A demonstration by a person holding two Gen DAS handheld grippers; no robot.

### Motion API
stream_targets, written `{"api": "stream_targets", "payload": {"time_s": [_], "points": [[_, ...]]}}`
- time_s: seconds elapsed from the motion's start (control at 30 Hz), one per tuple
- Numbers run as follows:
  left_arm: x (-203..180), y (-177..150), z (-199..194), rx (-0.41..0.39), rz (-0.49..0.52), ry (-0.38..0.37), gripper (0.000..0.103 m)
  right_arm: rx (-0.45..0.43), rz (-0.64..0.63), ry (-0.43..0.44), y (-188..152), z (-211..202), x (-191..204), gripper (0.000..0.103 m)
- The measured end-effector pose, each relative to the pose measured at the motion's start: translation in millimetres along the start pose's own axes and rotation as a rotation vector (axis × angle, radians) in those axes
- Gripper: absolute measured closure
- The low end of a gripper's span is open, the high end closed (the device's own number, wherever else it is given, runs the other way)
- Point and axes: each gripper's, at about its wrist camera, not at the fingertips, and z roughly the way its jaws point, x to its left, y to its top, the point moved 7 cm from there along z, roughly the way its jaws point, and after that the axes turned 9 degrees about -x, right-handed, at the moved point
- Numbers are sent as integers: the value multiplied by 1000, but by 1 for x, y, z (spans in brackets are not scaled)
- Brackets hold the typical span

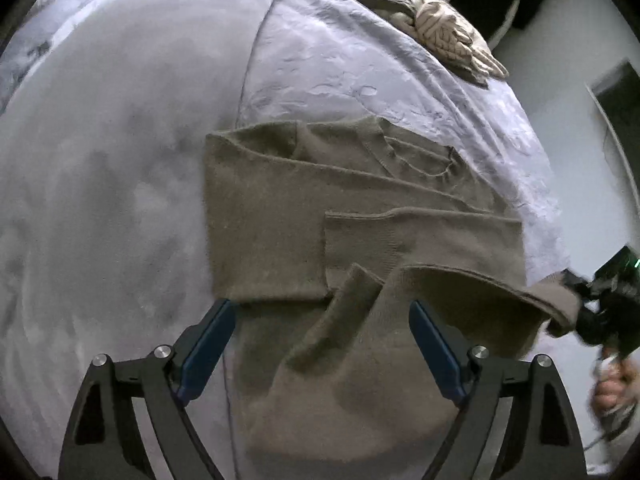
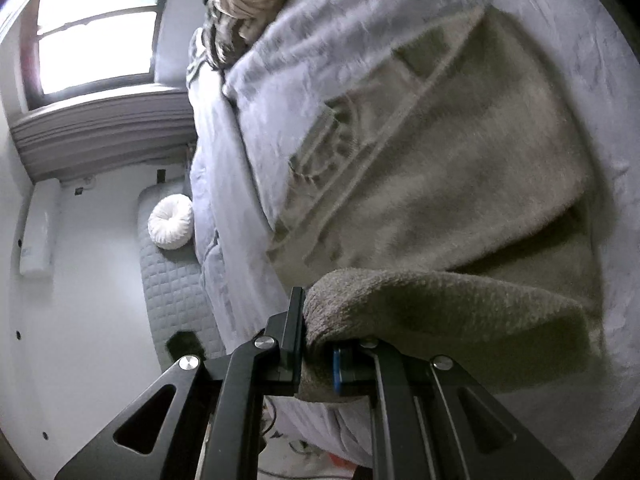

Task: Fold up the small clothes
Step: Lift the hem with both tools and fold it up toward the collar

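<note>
On the bed (image 1: 100,200), sweater (image 1: 272,208) sleeves are folded in, its hem clamped by right gripper (image 2: 316,356), left gripper (image 1: 322,344) spread empty, final fold pending.

bed (image 2: 304,60) lavender cover | window (image 2: 96,32) bright | white pouf (image 2: 171,222) | walls white

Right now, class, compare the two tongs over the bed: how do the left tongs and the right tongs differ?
1. The left tongs stand wide open; the right tongs are shut.
2. The left tongs hold nothing, hovering above the brown sweater; the right tongs pinch a corner of that sweater.
3. The left tongs point steeply down at the sweater; the right tongs point more level.
Both have black arms and blue pads.
</note>
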Motion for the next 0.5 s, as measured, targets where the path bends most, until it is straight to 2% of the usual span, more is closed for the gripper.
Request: {"api": "stream_targets", "payload": {"time_s": [0.1,0.17,0.23,0.4,0.43,0.47,0.5], "points": [[-7,-19,38,94,37,19,14,14,22,-10,-4,-6,-13,91],[-5,-30,62,144,85,73,14,9,42,-10,-8,-16,-21,91],[-2,-39,74,177,105,93,15,7,54,-11,-13,-22,-28,91],[8,-50,81,217,68,45,15,-1,108,-29,-25,-29,-52,91],[6,-49,83,223,75,32,18,-3,122,-32,-28,-29,-56,91],[4,-49,86,229,83,19,26,-3,129,-36,-30,-29,-58,91],[2,-49,89,242,97,15,52,-3,126,-36,-31,-31,-57,91]]}}
